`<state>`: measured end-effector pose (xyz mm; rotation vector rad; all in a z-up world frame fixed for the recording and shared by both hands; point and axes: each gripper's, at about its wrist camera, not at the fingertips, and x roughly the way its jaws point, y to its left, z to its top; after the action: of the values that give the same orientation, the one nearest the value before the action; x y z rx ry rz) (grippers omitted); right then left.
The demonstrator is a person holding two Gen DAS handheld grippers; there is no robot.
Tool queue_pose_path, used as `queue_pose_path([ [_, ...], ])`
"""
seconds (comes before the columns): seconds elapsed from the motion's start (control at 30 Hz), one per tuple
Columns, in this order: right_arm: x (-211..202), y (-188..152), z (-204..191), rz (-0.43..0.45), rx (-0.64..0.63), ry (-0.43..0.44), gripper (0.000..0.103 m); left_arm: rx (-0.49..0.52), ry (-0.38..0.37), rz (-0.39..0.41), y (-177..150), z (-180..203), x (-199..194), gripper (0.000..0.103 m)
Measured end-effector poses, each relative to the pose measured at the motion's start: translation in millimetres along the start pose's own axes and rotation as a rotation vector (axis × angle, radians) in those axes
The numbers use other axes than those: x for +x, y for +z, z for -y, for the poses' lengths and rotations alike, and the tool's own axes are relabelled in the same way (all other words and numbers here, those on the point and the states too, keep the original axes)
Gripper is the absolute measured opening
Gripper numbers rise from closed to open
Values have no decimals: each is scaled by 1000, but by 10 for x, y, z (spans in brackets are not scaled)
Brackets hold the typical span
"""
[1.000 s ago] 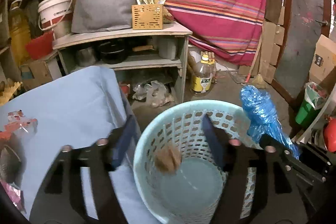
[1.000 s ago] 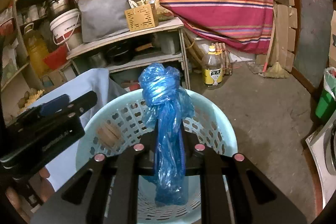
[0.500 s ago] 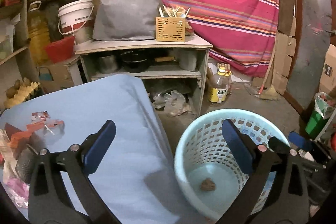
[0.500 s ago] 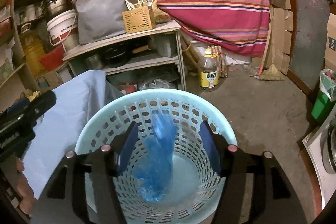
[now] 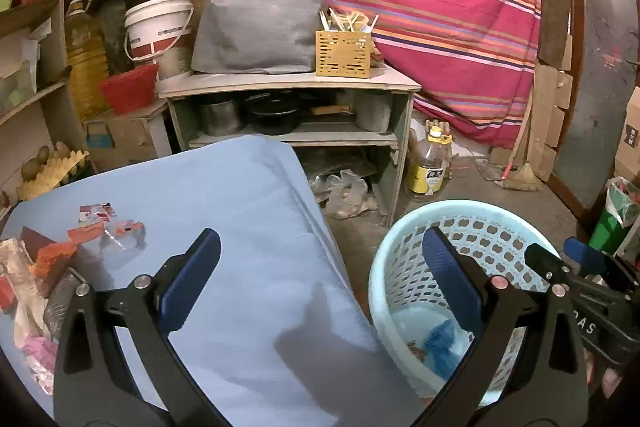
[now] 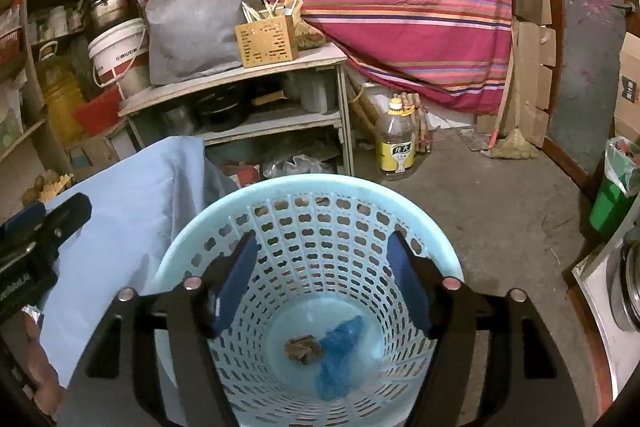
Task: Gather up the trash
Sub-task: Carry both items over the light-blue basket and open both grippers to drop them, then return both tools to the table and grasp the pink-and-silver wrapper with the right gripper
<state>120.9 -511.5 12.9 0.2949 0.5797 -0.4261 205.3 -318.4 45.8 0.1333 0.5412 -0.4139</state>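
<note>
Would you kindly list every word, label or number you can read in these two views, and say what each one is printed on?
"AS": white letters on the right tool's black body, rest cut off.
Yellow label on the oil bottle: characters too blurred to read.
White bucket: dark printed line, too small to read.
Cardboard box at the right edge: dark mark, unreadable.
Red wrappers on the blue cloth: print too small.

1 basket (image 6: 308,187), 2 trash pieces inside.

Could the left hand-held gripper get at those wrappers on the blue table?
Probably yes: the left hand-held gripper is open and empty, and only bare blue table separates it from the wrappers.
</note>
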Motion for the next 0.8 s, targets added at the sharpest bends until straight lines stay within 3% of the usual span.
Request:
queue_pose_path([
  [0.27,-50,-26,-360,21,-42,12,88,-13,72,8,-106,-523,-243,98],
  [0.8,-137,-371,-1835,-40,-152,233,91,-125,330,-64,-707,-2667,-753,98],
])
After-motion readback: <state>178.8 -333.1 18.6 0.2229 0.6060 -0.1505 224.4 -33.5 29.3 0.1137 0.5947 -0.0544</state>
